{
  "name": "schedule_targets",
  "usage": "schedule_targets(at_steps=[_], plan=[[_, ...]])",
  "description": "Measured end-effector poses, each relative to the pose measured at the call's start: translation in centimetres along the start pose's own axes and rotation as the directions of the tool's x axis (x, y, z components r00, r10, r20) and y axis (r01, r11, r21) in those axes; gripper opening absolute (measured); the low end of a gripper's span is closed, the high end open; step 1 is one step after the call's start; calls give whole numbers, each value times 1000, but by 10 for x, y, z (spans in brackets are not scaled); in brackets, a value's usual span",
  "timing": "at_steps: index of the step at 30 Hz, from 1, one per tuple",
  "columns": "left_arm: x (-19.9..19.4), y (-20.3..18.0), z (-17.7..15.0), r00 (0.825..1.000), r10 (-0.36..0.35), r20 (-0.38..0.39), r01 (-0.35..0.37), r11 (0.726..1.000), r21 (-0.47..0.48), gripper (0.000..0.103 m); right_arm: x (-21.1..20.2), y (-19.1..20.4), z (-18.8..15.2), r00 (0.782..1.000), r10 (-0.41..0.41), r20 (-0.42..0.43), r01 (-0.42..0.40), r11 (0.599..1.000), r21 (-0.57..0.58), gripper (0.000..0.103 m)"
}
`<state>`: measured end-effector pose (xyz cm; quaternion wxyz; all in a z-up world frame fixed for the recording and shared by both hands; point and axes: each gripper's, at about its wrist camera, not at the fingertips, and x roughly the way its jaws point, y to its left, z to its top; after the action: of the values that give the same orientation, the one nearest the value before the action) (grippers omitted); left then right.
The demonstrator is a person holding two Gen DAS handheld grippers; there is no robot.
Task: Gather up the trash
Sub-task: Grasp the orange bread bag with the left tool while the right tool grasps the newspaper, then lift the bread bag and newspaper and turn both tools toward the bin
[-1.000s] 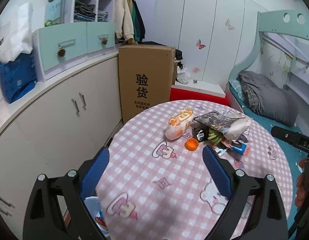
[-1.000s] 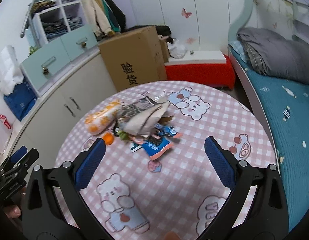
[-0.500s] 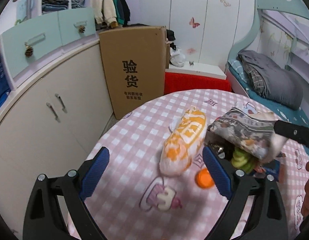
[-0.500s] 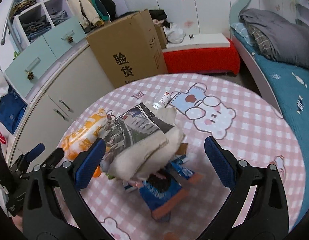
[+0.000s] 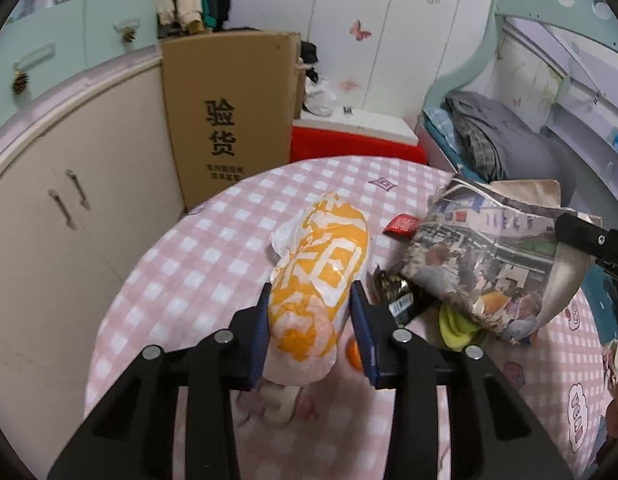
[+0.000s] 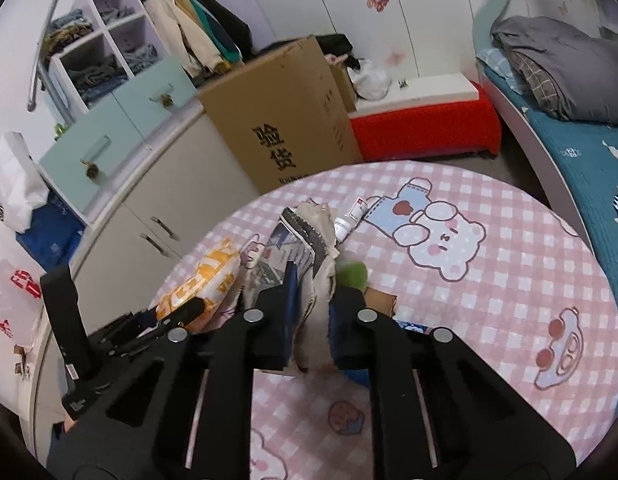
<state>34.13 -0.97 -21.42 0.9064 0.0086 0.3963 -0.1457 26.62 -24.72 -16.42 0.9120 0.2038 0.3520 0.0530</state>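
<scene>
Jaws of left gripper point(image 5: 313, 320) clamping orange wrapper point(image 5: 321, 276), right gripper point(image 6: 312, 312) jaws pinching printed bag point(image 6: 309, 264)

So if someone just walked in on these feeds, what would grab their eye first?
Probably the orange-and-white bag on the pink checked table, pinched between the blue pads of the left hand-held gripper. Next, the crumpled newspaper bundle to its right, clamped by the right hand-held gripper amid small wrappers. Behind the table stands a big cardboard box with black characters.
</scene>
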Motion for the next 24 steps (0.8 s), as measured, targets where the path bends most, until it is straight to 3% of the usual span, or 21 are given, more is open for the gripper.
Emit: schedule_targets(at_steps=[6,14,24], plan=[[-44,6,-16,998,26,50,-25,999,-23,36,-34,11,-21,999,34,1,-34,998,-50,10],[-85,6,-53,998,36,57,-34,999,-30,36,-32,20,-78,990,-8,-138,-7,994,-111,12],[-136,18,-82,994,55,100,-47,996,-81,36,-67,39,-74,991,114,-66,-121,987,-103,7]])
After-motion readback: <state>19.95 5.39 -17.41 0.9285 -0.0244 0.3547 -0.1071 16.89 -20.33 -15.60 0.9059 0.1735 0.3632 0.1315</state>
